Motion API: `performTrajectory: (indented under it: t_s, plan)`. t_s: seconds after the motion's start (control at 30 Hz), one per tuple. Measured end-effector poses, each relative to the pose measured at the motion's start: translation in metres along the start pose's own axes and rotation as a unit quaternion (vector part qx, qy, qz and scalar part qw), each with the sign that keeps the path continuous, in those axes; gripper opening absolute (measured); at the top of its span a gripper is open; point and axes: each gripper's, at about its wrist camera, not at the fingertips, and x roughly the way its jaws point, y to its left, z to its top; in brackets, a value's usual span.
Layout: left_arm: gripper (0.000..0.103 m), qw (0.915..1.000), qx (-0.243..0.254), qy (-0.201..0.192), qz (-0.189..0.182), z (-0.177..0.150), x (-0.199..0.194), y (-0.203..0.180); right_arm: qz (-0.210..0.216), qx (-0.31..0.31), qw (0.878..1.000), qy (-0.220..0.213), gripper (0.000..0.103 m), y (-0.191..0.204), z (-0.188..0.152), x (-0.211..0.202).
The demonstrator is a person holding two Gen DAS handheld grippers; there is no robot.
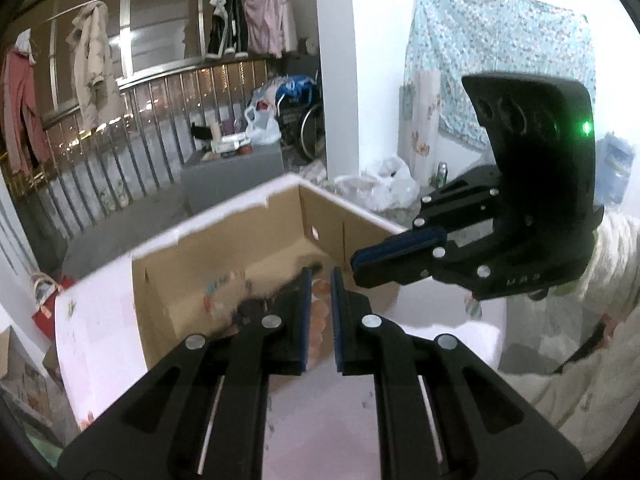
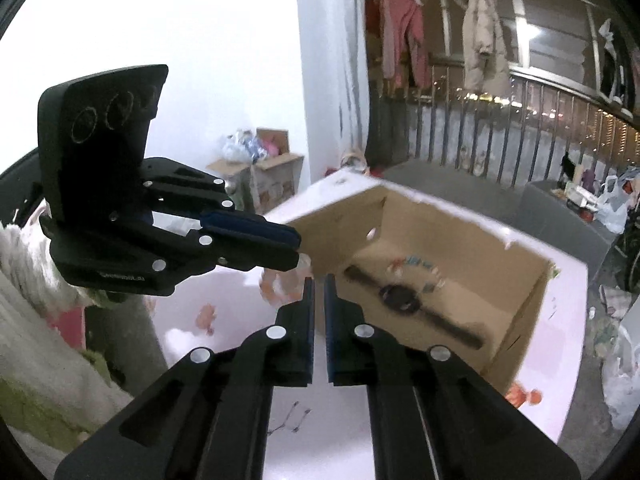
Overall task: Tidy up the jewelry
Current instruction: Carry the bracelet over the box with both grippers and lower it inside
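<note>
Nearest each lens, both tools were empty. The left gripper [image 1: 320, 276] had its blue-padded fingers drawn almost together, a narrow slit between them and nothing in it. The right gripper [image 2: 319, 280] stood the same way, fingers nearly closed with only a thin gap, gripping nothing. Neither touched anything, and both hung above the white round table [image 2: 340, 432] rather than in the box. A few small dark bits lay on the bare tabletop close in [image 2: 290, 420], possibly loose jewelry, though the blur made them too faint to name. Beyond the fingertips sat the open brown cardboard box with white outer sides [image 2: 432, 216], resting on the table. On its floor lay a black wristwatch with a round face and a long strap [image 2: 404, 300], and just behind it a curved bracelet of pale multicoloured beads [image 2: 420, 268]. From the left wrist view, orange-pink rounded pieces [image 1: 320, 308] showed between the fingers, and similar orange pieces lay outside the box on the table [image 2: 524, 396]. The sorting therefore looked well advanced, with watch and bracelet boxed, while the scattered orange pieces and small bits seemed left to gather. Farther off hung a pale padded coat on the balcony rail [image 2: 480, 36].
</note>
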Motion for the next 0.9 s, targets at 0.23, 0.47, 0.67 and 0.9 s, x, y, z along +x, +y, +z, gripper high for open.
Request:
performTrajectory:
  t_s: [0.23, 0.47, 0.67, 0.9]
  plan:
    - [0.008, 0.9996, -0.013, 0.004, -0.026, 0.041, 0.032, 0.018, -0.027, 0.043, 0.998, -0.028, 0.005, -0.051, 0.015, -0.007]
    - [0.008, 0.9975, -0.026, 0.038, -0.053, 0.055, 0.101, 0.019, -0.059, 0.096, 0.994, -0.016, 0.005, -0.1, -0.008, 0.003]
    - [0.009, 0.9925, -0.034, 0.103, -0.056, 0.044, 0.172, 0.014, -0.076, 0.13, 0.989, -0.002, 0.005, -0.13, -0.03, 0.007]
    - [0.037, 0.9836, -0.094, 0.146, -0.048, 0.032, 0.21, 0.031, -0.088, 0.158, 0.983, 0.004, 0.005, -0.149, -0.046, 0.011]
